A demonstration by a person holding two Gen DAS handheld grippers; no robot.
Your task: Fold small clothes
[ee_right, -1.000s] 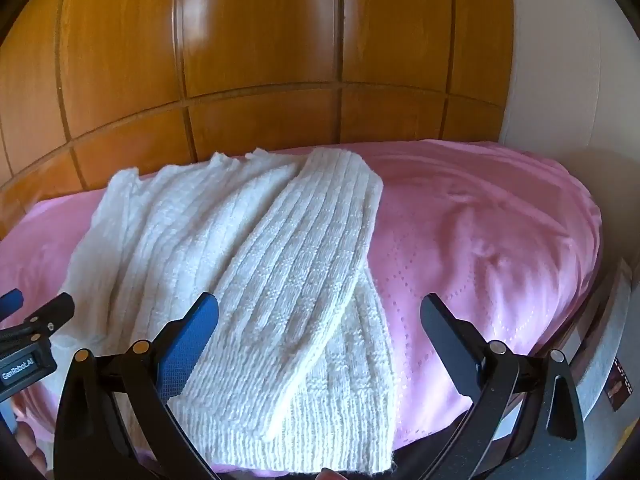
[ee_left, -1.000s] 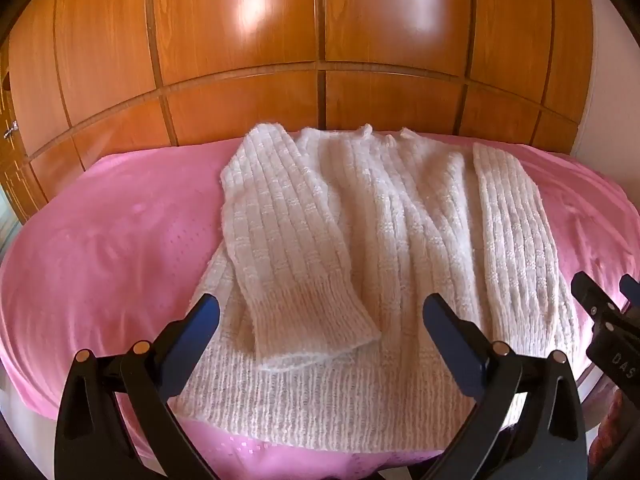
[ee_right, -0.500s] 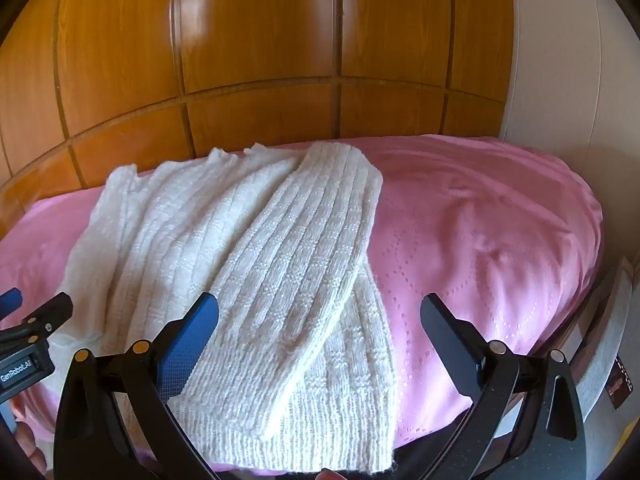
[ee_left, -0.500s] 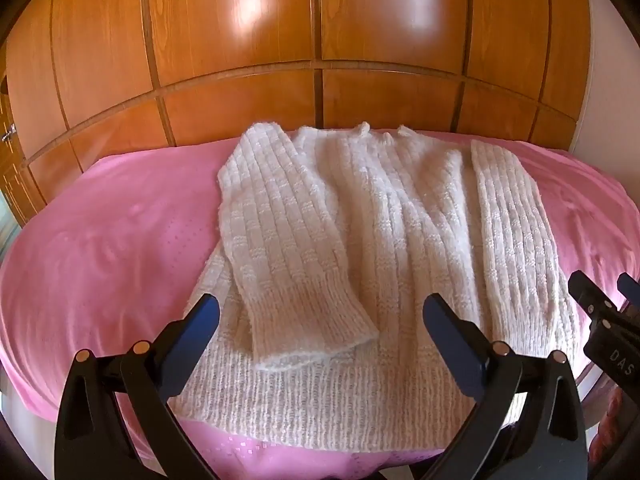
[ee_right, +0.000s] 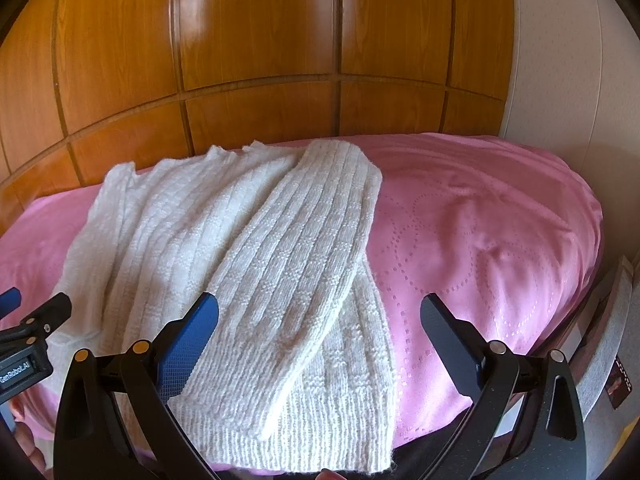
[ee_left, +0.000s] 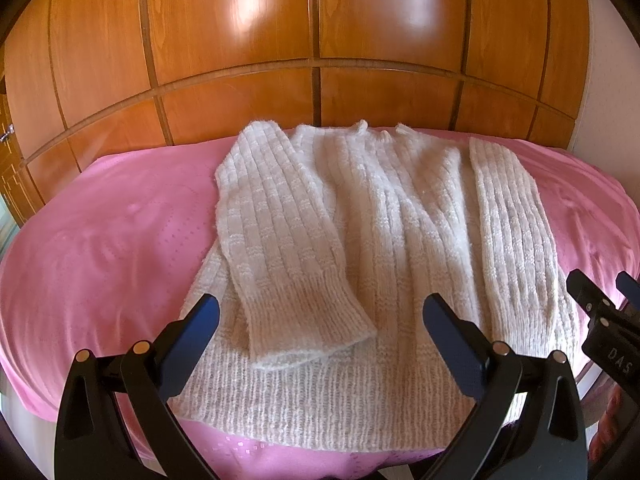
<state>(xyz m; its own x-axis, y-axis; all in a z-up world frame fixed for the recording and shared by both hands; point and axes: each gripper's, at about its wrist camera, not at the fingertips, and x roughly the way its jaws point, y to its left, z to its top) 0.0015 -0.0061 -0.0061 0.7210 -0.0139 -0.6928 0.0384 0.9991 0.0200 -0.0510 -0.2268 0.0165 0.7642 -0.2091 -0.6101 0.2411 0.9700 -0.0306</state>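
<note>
the left wrist view shows both sleeves of the sweater (ee_left: 372,240); the right wrist view adds a pale wall (ee_right: 560,60) at the bed's far right. the white ribbed sweater lies flat on the pink bed (ee_left: 100,240), sleeves folded inward (hem nearest). the left gripper (ee_left: 320,320) and right gripper (ee_right: 320,320) hover, jaws apart, holding nothing. a wooden wardrobe (ee_left: 320,40) stands behind.

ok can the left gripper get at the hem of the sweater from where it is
Probably yes. The left gripper is open and hangs just above the near hem of the white sweater, with nothing between them. The folded left sleeve ends short of the hem, leaving that edge bare on the pink bedspread.
</note>
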